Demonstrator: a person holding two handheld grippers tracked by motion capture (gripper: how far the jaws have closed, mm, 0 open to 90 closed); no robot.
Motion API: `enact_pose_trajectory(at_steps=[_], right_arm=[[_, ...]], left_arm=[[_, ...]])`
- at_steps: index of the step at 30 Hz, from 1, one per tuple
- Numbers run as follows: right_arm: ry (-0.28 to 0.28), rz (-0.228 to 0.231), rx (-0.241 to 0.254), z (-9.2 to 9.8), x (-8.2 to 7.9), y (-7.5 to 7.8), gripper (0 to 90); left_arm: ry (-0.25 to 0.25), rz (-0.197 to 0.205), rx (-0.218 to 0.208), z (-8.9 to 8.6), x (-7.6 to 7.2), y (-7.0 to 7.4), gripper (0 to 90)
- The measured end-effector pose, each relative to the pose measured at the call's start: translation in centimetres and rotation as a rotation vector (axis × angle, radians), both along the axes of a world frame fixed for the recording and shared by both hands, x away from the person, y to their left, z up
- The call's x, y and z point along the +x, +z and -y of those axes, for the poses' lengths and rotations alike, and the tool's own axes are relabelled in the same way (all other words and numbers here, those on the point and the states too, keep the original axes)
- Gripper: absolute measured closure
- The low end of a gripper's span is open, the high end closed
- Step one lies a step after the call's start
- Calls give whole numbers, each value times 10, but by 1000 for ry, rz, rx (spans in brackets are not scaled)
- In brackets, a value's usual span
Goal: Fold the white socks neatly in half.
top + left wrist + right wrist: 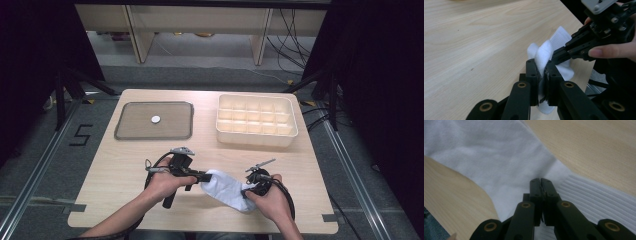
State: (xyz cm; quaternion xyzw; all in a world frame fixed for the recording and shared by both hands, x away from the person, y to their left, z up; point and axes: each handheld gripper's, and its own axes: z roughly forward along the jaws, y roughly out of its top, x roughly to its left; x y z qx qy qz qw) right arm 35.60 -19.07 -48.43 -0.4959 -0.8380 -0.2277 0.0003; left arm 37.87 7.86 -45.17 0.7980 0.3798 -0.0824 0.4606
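Note:
A white sock (225,189) lies near the front edge of the wooden table, stretched between my two grippers. My left gripper (205,176) is shut on the sock's left end, and in the left gripper view a fold of the sock (544,52) bulges up between that gripper's (541,67) black jaws. My right gripper (246,192) pinches the other end. In the right gripper view its (540,181) jaws are pressed together over the sock (499,157), next to the ribbed cuff. The left gripper view also catches the right gripper (556,56) nipping the cloth just beyond my own jaws.
A flat grey tray (152,138) with a small white disc (156,119) on it sits at the back left. At the back right stands a cream box (255,140) divided into several compartments. Bare wood lies between them and my hands.

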Motion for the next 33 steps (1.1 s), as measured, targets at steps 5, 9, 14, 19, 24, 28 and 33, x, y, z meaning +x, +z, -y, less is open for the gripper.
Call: enact_pose_trajectory(at_steps=[5,9,14,19,24,28,33], right_arm=[[-4,4,10,-4,-1,0,879],[-5,1,9,-7,0,0,879],[11,12,13,-12,1,-1,879],[31,22,21,-15,3,-2,877],[30,9,20,-20,3,-1,870],[38,13,29,-22,4,-2,863],[34,26,59,-14,3,4,836]], left_arm=[[-10,12,-10,5,0,7,837],[-14,15,-19,7,0,10,836],[-16,26,-23,11,-2,15,837],[-25,35,-31,13,-2,19,837],[-45,39,-43,19,-3,24,836],[-52,35,-50,23,-3,24,836],[-43,43,-42,24,-3,23,837]])
